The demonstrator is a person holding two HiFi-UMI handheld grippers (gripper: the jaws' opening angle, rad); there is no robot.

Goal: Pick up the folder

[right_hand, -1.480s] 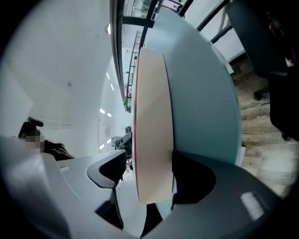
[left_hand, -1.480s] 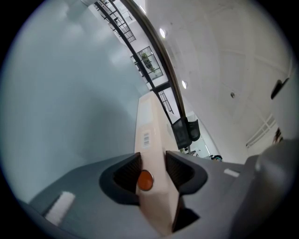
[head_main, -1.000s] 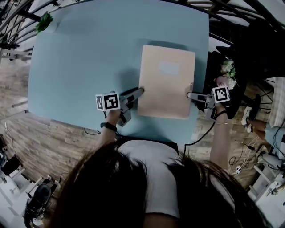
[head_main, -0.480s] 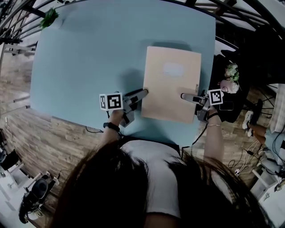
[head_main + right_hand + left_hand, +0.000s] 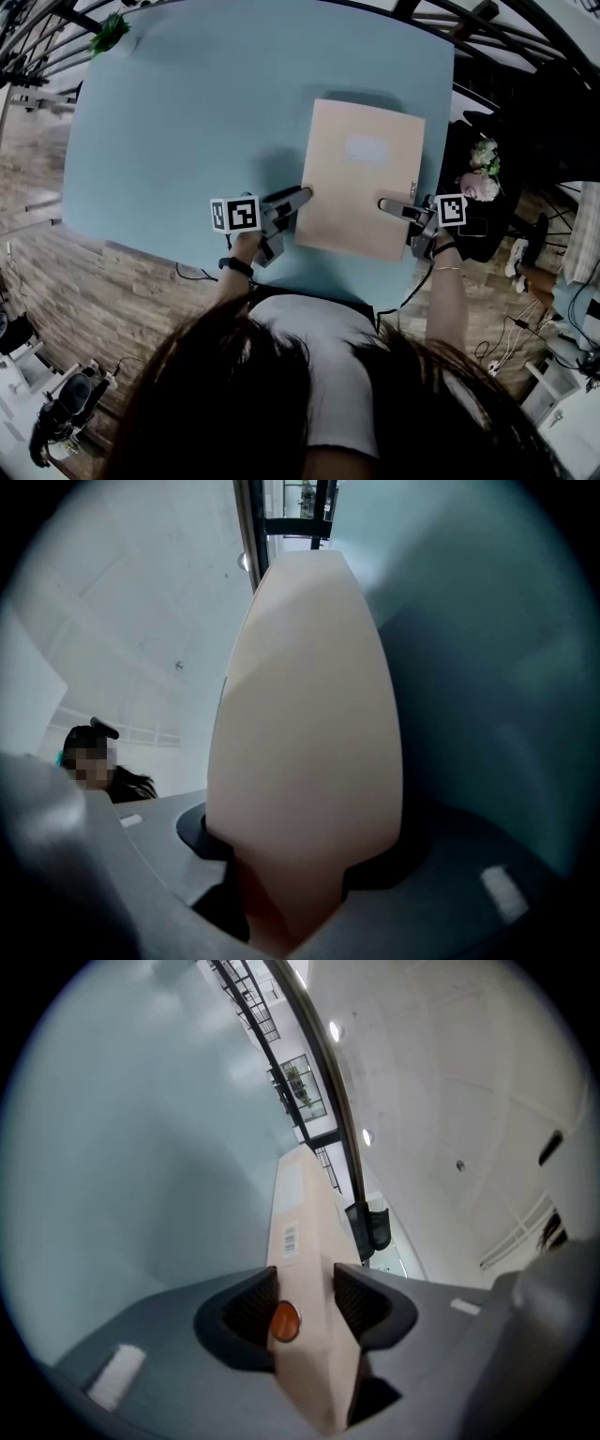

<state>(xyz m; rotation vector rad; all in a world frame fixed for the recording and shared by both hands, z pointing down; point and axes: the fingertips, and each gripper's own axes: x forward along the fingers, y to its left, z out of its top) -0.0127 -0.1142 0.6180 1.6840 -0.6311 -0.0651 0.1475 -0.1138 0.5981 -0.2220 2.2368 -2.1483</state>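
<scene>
Folder (image 5: 361, 178): flat on table (image 5: 187, 122), toward its near right part, not yet lifted.
Left gripper (image 5: 302, 195): set at the left edge, jaws spread wide after just opening further, straddling that edge without clamping it.
Right gripper (image 5: 384, 203): reaching in over the right edge, jaws just now closing onto it, gap filled with no space showing at either pad, so probably gripping.
Why opposite edges: likely to share a broad, flexible load and keep it level in the lift.
Why low and near level: likely to slip one jaw beneath an edge resting on the table.
Count: one folder, with one label (image 5: 366, 147) and one orange snap (image 5: 284, 1320); two grippers; one table; one plant (image 5: 111, 33).
</scene>
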